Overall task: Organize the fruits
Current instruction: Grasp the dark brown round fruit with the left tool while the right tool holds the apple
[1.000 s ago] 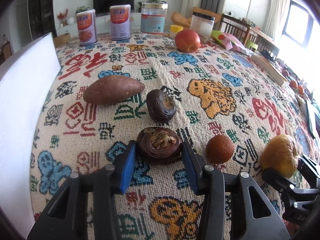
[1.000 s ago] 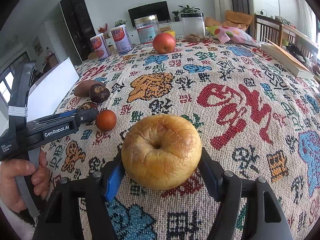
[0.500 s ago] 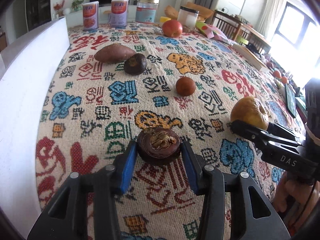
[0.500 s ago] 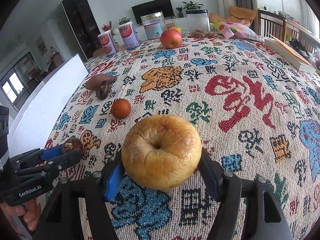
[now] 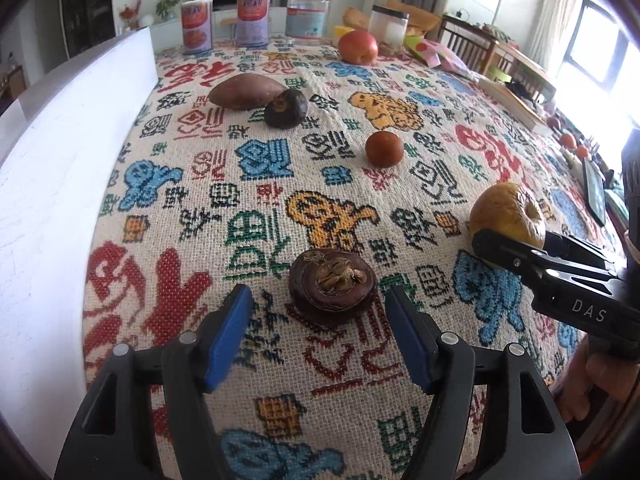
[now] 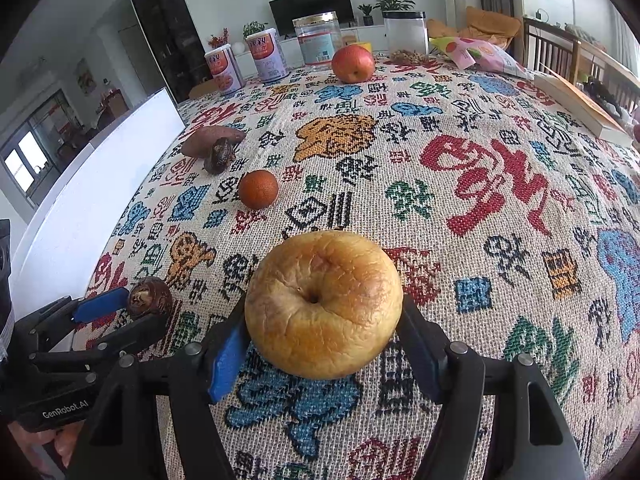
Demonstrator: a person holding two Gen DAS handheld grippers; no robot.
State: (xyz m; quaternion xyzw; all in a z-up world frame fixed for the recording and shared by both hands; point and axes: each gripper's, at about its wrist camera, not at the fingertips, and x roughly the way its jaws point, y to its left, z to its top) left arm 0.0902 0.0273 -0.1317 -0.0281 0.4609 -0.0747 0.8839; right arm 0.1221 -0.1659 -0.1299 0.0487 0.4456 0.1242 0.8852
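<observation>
A dark mangosteen (image 5: 332, 280) rests on the patterned tablecloth (image 5: 256, 200) between the blue pads of my left gripper (image 5: 318, 294). Its jaws are opening, with a gap on each side of the fruit. My right gripper (image 6: 322, 316) is shut on a wrinkled yellow apple (image 6: 324, 304), held just over the cloth to the right of the left gripper (image 6: 140, 310). Farther back lie a small orange fruit (image 5: 384, 148), a second mangosteen (image 5: 286, 108) against a sweet potato (image 5: 246, 90), and a red apple (image 5: 357, 47).
A white board (image 5: 60, 160) stands along the table's left side. Two cans (image 5: 196, 26), a labelled jar (image 5: 308, 16) and a clear jar (image 5: 388, 28) line the far edge. A snack bag (image 6: 484, 54) and a book (image 6: 580, 104) lie at the right.
My left gripper carried the mangosteen back toward the near edge, then its jaws spread and let it go onto the cloth. The right gripper keeps its hold on the yellow apple.
</observation>
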